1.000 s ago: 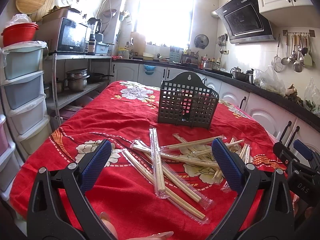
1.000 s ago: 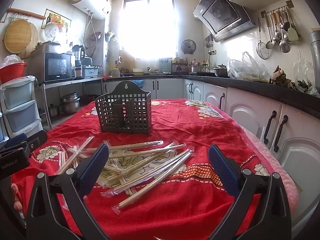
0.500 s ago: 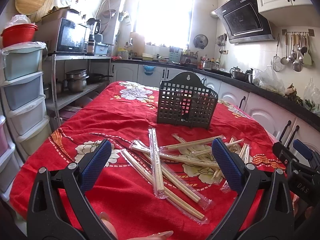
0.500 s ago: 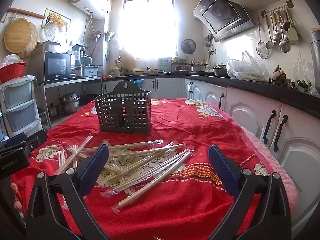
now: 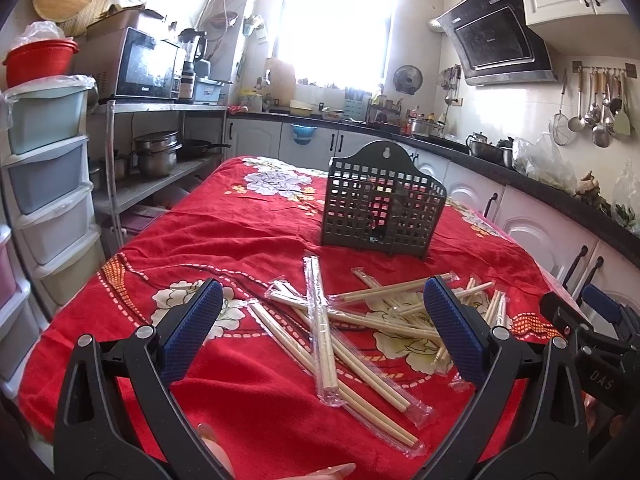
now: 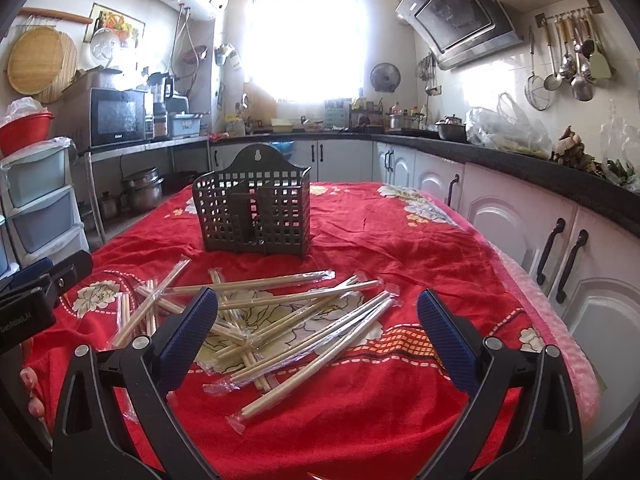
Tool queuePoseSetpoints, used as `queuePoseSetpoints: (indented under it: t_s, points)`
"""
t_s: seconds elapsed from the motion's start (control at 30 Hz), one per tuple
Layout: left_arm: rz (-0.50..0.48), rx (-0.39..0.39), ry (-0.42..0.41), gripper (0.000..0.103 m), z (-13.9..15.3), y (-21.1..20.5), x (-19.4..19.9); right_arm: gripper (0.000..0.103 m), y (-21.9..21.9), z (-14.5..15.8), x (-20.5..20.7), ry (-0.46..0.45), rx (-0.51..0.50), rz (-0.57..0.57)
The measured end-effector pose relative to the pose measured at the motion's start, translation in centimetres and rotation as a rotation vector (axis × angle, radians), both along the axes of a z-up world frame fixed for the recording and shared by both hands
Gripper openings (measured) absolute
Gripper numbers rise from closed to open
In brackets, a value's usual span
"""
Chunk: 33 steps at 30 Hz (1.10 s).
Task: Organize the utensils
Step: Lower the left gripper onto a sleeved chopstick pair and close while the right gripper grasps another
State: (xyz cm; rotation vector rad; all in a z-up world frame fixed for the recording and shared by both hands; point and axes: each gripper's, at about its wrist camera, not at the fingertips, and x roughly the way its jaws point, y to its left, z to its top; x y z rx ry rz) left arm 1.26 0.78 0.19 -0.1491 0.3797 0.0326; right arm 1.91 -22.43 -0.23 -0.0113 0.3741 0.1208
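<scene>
Several pairs of wooden chopsticks in clear wrappers (image 5: 320, 332) (image 6: 296, 320) lie scattered on a red flowered tablecloth (image 5: 224, 236) (image 6: 400, 248). Behind them stands a dark grid-walled utensil holder (image 5: 380, 212) (image 6: 256, 212), upright and empty as far as I can see. My left gripper (image 5: 324, 328) hovers open over the near left part of the pile, nothing between its blue pads. My right gripper (image 6: 318, 324) is open above the right part of the pile, also holding nothing. Each gripper shows at the edge of the other's view.
White cabinets with dark handles (image 6: 560, 248) run close along the table's right side. A stack of plastic drawers (image 5: 44, 184) and a metal shelf with pots (image 5: 156, 156) stand to the left. The red cloth left of the pile and beyond the holder is bare.
None of the chopsticks or the holder has moved. Both grippers stay open and almost still; the left one's view has shifted only very slightly.
</scene>
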Motion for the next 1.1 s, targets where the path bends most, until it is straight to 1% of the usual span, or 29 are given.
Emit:
queuePoseSetpoints:
  t_s: [0.2,0.27,0.43,0.53,0.6,0.7,0.77,0.8,0.87,0.97,1.03,1.1]
  points:
    - [0.016,-0.039,0.046,0.093,0.4,1.6,1.9,0.097,0.6,0.1,2.0,0.062,-0.020,0.021]
    - [0.019,-0.045,0.061,0.093,0.5,2.0,2.6,0.097,0.8,0.1,3.1,0.103,-0.029,0.028]
    - [-0.008,-0.093,0.101,0.093,0.6,3.4,4.5,0.097,0.6,-0.3,6.0,0.205,0.008,0.035]
    - [-0.013,-0.079,0.157,0.093,0.5,3.6,6.2,0.097,0.4,-0.8,7.5,0.255,0.029,0.031]
    - [-0.031,-0.064,0.210,0.093,0.5,3.5,7.8,0.097,0.0,-1.2,8.8,0.300,0.055,0.020]
    - [-0.049,-0.048,0.240,0.093,0.5,3.4,9.4,0.097,-0.5,-1.4,10.1,0.335,0.083,0.012]
    - [-0.048,-0.017,0.267,0.093,0.5,3.1,10.6,0.097,-0.9,-1.6,10.9,0.358,0.101,0.002]
    - [-0.060,-0.015,0.287,0.093,0.5,3.0,11.5,0.097,-1.3,-1.6,11.4,0.373,0.120,-0.001]
    - [-0.078,-0.028,0.316,0.093,0.3,3.0,12.6,0.097,-1.7,-1.7,12.1,0.392,0.127,-0.019]
    - [-0.121,-0.039,0.341,0.093,0.0,2.8,14.2,0.097,-2.5,-2.0,13.0,0.426,0.150,-0.032]
    - [-0.152,-0.043,0.376,0.093,-0.3,2.6,15.5,0.094,-3.0,-2.2,13.7,0.450,0.169,-0.035]
    - [-0.171,-0.068,0.417,0.092,-0.7,2.7,16.5,0.084,-3.4,-2.6,14.5,0.486,0.200,-0.037]
